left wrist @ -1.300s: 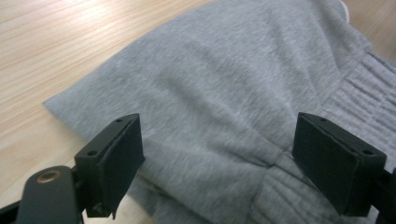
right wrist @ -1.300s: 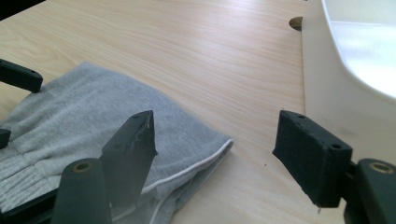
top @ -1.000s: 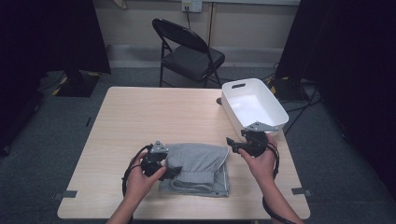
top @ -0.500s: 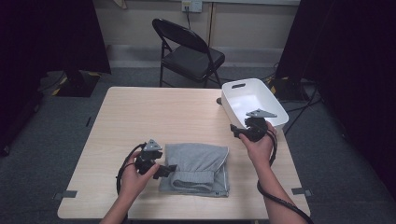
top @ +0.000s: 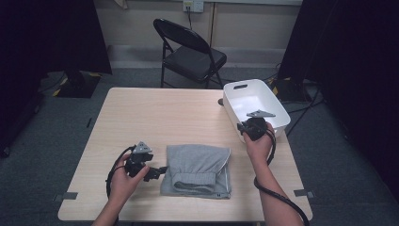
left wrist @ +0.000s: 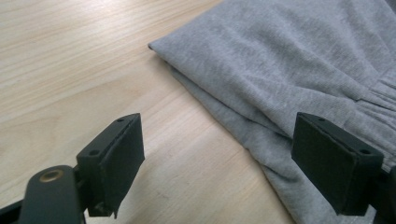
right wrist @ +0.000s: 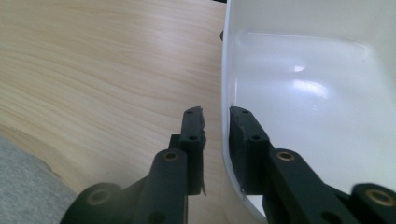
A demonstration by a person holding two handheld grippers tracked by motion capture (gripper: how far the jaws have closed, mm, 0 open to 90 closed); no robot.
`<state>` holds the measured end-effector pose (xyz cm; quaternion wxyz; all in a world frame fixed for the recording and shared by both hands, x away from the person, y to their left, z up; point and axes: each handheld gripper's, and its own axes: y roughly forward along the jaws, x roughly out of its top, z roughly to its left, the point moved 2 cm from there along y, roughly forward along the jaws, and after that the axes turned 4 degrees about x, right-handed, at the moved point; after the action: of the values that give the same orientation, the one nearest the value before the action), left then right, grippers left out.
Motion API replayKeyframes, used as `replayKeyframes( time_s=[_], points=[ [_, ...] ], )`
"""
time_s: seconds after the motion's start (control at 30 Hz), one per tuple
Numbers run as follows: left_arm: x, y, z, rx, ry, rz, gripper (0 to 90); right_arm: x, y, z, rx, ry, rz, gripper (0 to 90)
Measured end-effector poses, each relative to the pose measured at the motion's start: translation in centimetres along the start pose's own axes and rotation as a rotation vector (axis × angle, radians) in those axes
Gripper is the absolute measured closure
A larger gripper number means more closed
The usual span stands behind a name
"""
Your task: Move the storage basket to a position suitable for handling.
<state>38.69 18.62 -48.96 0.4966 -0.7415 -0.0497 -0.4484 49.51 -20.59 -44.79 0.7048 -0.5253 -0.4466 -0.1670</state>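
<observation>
Spanning the frame, the wooden table [top: 179, 113] carries folded grey sweatpants [top: 197, 169] near its front edge. The white bin [top: 235, 106] stands right; right gripper [right wrist: 215, 122] pinches its near wall. Left gripper [left wrist: 217, 154], jaws spread wide, hovers beside the sweatpants.

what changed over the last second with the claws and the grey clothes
The right claw moved from the folded grey garment to the white bin and closed on its near rim. The left claw backed off leftward, open. Garment and bin stayed put.
</observation>
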Motion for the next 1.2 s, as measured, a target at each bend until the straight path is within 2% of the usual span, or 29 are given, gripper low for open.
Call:
replayKeyframes(
  time_s=[0.07, 0.23, 0.43, 0.77, 1.2],
  points=[
    [0.0, -0.1, 0.1, 0.000, -0.004, -0.004, 17.1, -0.1, -0.1, -0.3, 0.007, 0.003, -0.009, 85.3],
    [0.0, -0.2, 0.3, 0.002, -0.011, -0.012, 17.3, -0.1, 0.0, 0.0, 0.016, -0.044, -0.011, 85.7],
    [0.0, -0.3, 0.5, 0.014, -0.022, -0.023, 17.5, 0.1, 0.4, 1.2, 0.038, -0.080, -0.013, 85.3],
    [-0.2, -0.5, 1.0, 0.019, -0.032, -0.021, 17.5, 0.6, 1.4, 4.3, 0.132, -0.159, -0.017, 86.3],
    [-0.4, -0.9, 1.2, 0.030, -0.036, -0.021, 17.5, 0.8, 1.5, 6.1, 0.223, -0.243, 0.009, 86.4]
  ],
)
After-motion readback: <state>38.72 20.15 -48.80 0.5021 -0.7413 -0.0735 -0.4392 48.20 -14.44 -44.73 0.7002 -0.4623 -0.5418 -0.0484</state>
